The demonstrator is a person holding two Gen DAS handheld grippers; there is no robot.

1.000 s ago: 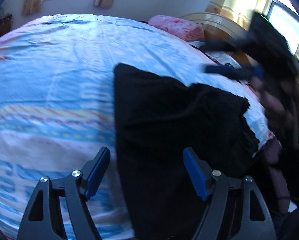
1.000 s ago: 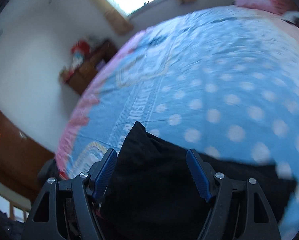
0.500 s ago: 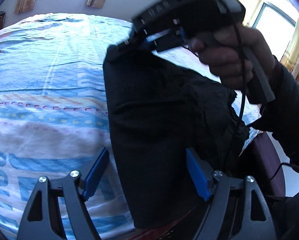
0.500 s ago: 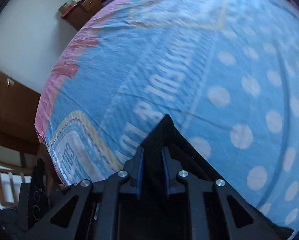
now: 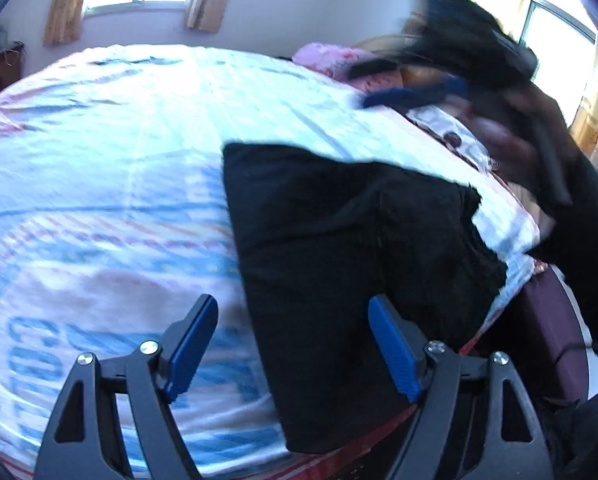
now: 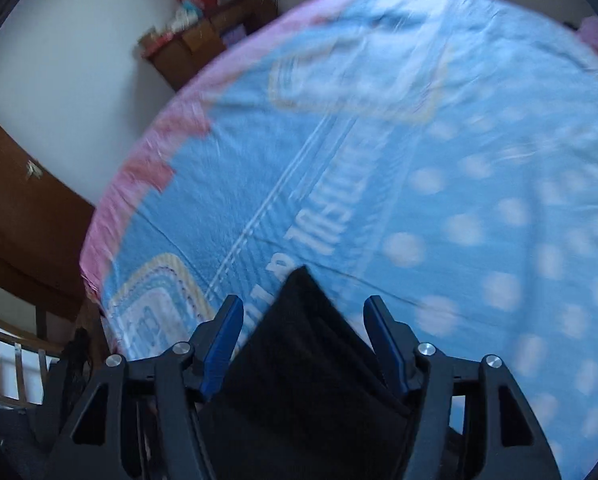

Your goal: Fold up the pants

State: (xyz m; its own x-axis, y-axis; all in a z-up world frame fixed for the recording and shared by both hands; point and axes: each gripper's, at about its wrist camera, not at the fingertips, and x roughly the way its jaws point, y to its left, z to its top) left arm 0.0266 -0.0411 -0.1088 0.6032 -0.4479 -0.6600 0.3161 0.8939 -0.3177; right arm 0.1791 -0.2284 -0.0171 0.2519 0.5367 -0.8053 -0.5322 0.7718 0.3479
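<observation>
Left wrist view: left gripper, fingers spread apart, nothing held. Black pants, folded, flat on bed, right of centre. Right gripper, blurred, raised at 1 o'clock.

Right wrist view: right gripper, fingers apart, straddling a pants corner without touching; polka-dot bed beyond.

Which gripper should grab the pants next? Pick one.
Right, likely. The right gripper is open with a corner of the black pants between its fingers; the left gripper is open over their edge.
</observation>
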